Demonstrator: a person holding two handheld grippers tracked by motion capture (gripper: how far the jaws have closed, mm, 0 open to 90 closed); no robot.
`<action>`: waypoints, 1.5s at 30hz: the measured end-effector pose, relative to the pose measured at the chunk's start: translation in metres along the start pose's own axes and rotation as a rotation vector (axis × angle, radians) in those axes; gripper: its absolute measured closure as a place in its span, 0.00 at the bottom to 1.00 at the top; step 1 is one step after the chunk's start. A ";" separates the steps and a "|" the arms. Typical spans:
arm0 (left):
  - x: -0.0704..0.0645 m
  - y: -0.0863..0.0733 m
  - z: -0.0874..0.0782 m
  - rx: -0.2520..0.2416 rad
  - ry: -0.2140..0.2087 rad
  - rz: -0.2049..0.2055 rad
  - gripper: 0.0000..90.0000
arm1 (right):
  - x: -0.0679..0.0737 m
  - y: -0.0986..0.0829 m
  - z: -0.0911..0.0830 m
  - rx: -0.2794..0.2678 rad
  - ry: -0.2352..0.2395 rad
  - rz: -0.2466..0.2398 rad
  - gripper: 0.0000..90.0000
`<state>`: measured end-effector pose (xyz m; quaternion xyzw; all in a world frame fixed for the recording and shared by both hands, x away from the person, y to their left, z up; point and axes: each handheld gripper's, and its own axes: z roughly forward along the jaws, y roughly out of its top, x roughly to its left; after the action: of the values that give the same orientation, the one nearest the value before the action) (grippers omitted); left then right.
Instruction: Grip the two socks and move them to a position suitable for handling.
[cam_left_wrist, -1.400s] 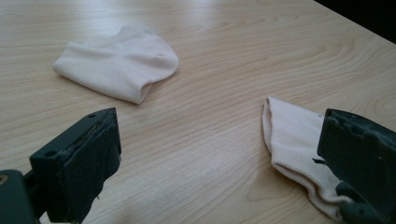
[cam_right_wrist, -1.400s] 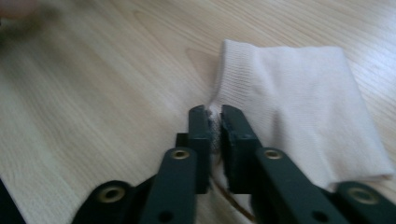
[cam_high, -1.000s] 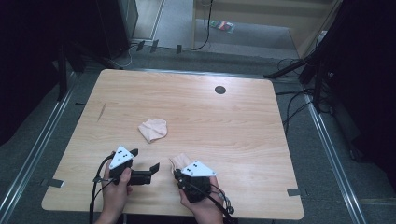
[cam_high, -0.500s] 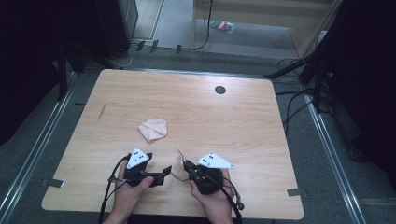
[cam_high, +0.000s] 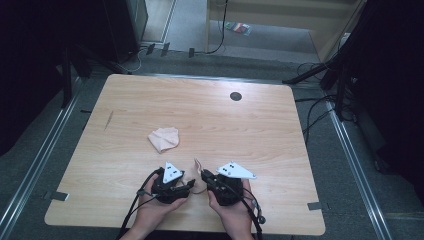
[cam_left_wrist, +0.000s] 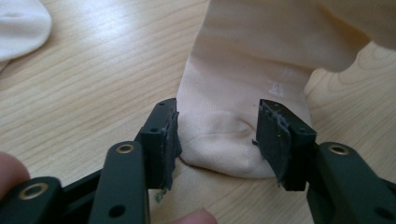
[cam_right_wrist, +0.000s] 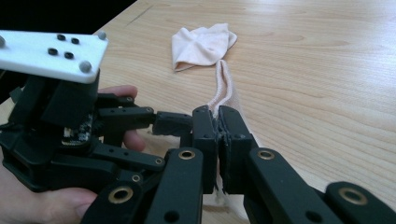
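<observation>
A beige sock (cam_high: 198, 167) lies stretched on the wooden table (cam_high: 250, 130) between the two hands. My right gripper (cam_right_wrist: 218, 126) is shut on one edge of this sock (cam_right_wrist: 224, 86), which runs away from the jaws in a narrow strip. My left gripper (cam_left_wrist: 219, 128) is open, with its jaws on either side of the sock's rounded end (cam_left_wrist: 233, 107) and not pressing it. In the high view the left gripper (cam_high: 191, 183) and right gripper (cam_high: 205, 176) point at each other near the front edge.
A second, bunched pale sock (cam_high: 164, 139) lies a little farther back and left, also seen as a bunched sock (cam_right_wrist: 203, 42). A dark round hole (cam_high: 235, 96) sits near the table's far edge. Cables and dark stands surround the table.
My left gripper slid right up to the sock's end. The right hand shifted right and turned its jaws left onto the sock, which is now pulled out longer.
</observation>
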<state>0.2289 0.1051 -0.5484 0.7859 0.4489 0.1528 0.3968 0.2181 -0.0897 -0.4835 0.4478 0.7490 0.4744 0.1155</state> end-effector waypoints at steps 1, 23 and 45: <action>0.000 0.000 0.001 0.004 0.007 0.001 0.57 | 0.000 0.000 0.000 -0.001 -0.001 0.003 0.97; 0.017 -0.001 -0.027 -0.083 -0.006 0.044 0.99 | -0.011 0.004 -0.014 -0.060 -0.034 0.023 0.98; 0.043 -0.006 -0.077 -0.048 -0.165 0.108 0.99 | -0.033 -0.015 -0.032 -0.001 -0.011 0.117 0.98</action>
<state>0.2029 0.1802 -0.5088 0.8091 0.3681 0.1195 0.4423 0.2096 -0.1370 -0.4869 0.4935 0.7206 0.4782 0.0921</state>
